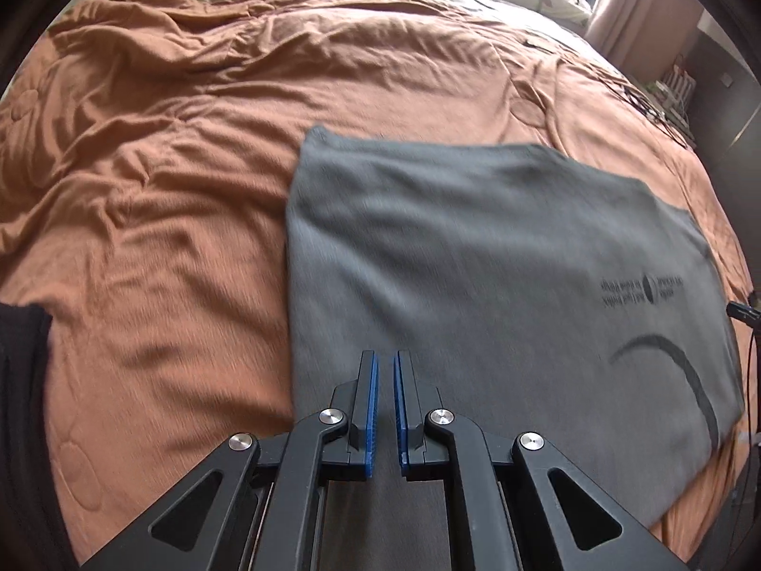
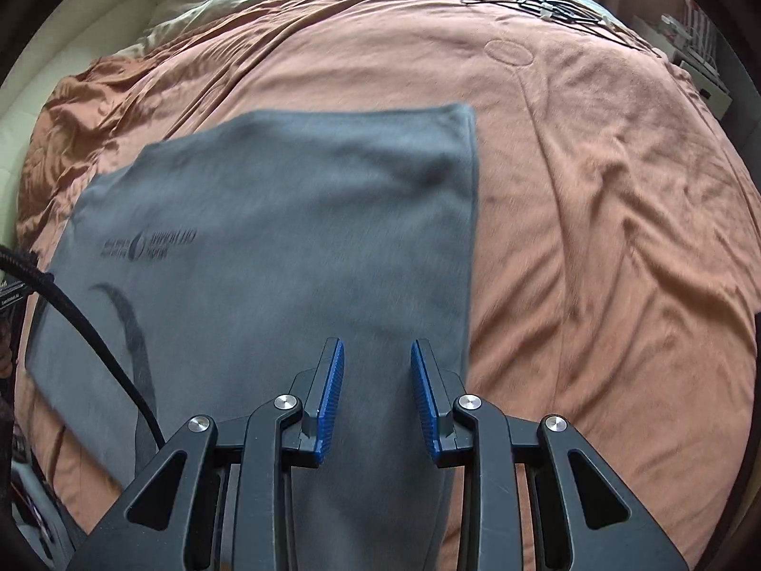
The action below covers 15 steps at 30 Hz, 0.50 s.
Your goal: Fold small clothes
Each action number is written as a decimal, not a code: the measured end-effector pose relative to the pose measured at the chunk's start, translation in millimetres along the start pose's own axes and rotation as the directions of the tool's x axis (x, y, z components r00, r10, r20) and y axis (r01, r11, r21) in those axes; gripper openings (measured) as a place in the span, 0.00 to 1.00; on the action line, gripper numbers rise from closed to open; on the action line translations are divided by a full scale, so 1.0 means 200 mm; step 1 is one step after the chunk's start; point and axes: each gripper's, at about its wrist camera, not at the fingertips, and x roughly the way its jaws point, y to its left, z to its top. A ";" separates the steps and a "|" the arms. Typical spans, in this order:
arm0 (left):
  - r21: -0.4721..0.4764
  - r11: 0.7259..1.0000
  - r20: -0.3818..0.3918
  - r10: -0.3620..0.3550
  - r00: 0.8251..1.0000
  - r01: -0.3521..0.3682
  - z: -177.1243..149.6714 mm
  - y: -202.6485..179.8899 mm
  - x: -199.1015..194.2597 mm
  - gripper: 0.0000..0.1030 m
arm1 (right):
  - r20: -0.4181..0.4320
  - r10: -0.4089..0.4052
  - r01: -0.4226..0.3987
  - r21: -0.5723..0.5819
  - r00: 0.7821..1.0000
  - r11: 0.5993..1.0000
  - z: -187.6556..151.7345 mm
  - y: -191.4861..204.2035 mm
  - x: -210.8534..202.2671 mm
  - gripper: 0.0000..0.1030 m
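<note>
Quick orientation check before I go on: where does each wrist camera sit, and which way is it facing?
Left wrist: on the left gripper, angled down over the grey shirt's left part on the orange bedspread; blue fingers nearly together; a dark sleeve at the left edge.
Right wrist: on the right gripper, angled down over the shirt's right part; fingers apart; black cable at left.
Shared: shirt with printed logo, bedspread.
</note>
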 end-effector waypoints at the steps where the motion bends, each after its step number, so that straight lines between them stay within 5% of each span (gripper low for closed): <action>1: 0.005 1.000 -0.007 -0.003 1.000 0.003 -0.04 -0.01 0.00 0.07 | -0.004 0.003 -0.003 -0.005 1.000 1.000 -0.04 0.01 -0.01 0.26; 15: 0.012 1.000 -0.003 0.003 1.000 -0.003 -0.42 -0.01 -0.11 0.07 | 0.068 0.027 -0.022 -0.068 0.997 0.997 -0.36 0.16 -0.19 0.26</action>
